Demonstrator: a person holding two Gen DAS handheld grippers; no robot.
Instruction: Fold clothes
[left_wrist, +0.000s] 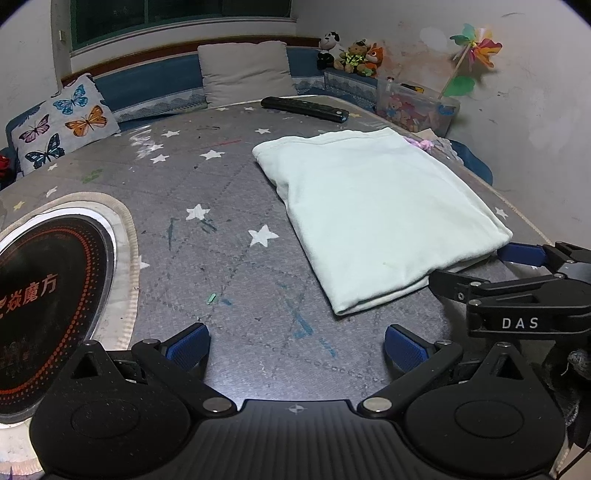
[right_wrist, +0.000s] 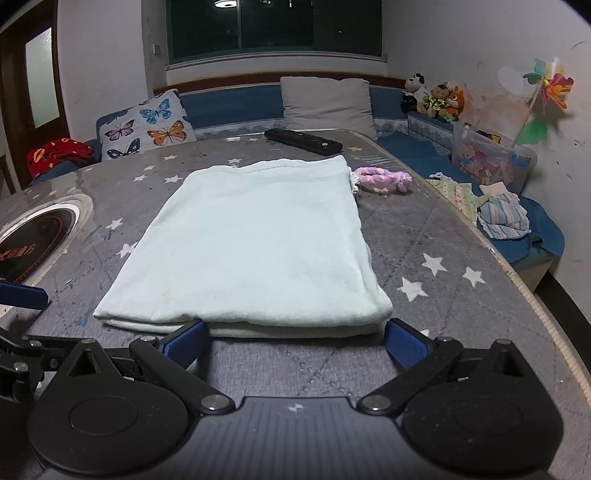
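We've got the pale green cloth (right_wrist: 251, 240) lying folded flat on the star-print table (right_wrist: 461, 236), its near edge right at the tips of our right gripper (right_wrist: 297, 338). Both claws are spread wide with nothing in them; the left gripper (left_wrist: 297, 345) sits off to the cloth's left over bare table. Main risk, we reckon: pinching only the top layer, so the stack peels apart, or dragging it into the pink hair band (right_wrist: 384, 179) just beside its far corner.
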